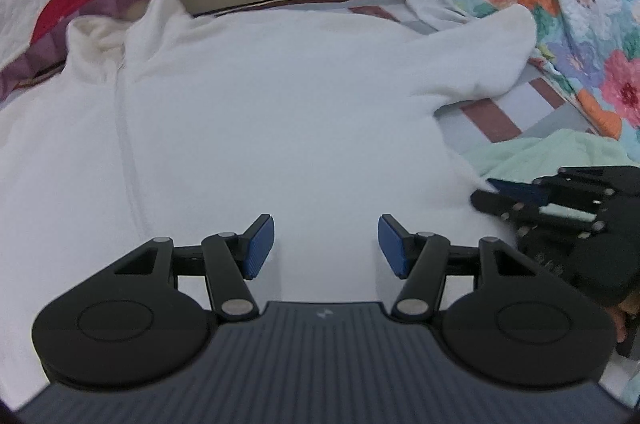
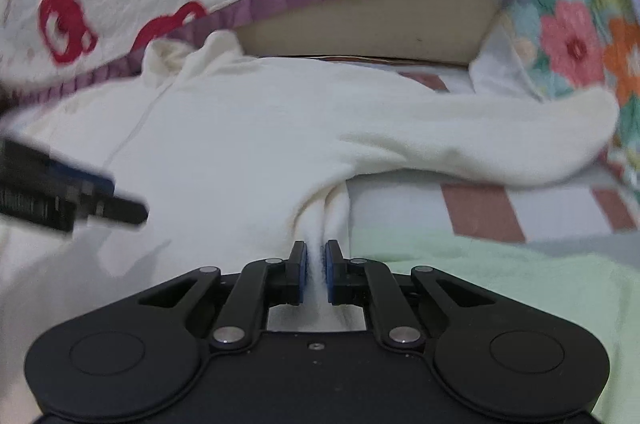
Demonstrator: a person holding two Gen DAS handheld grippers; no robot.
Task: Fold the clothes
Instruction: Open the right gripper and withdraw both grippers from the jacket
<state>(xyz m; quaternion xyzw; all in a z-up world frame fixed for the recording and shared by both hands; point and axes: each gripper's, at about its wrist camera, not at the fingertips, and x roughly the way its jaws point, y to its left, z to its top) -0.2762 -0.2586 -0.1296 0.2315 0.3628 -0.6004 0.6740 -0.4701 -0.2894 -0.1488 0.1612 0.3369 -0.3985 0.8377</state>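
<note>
The white garment (image 2: pixel 248 144) is spread on the bed (image 2: pixel 480 212); its side edge is pinched by the right gripper (image 2: pixel 316 272). The left gripper (image 1: pixel 326 246) is held open above it.

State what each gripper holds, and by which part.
Right gripper pinches the white fleece zip-front garment at its side edge below the sleeve. Left gripper holds nothing.

We hold our left gripper (image 1: pixel 326 244) level with its blue pads (image 1: pixel 260 247) spread wide apart and nothing between them. At its three o'clock our right gripper (image 2: pixel 316 272) has its fingers drawn nearly together, pinching a fold of white fabric, the gloved hand behind it dark and partly hidden.
</note>
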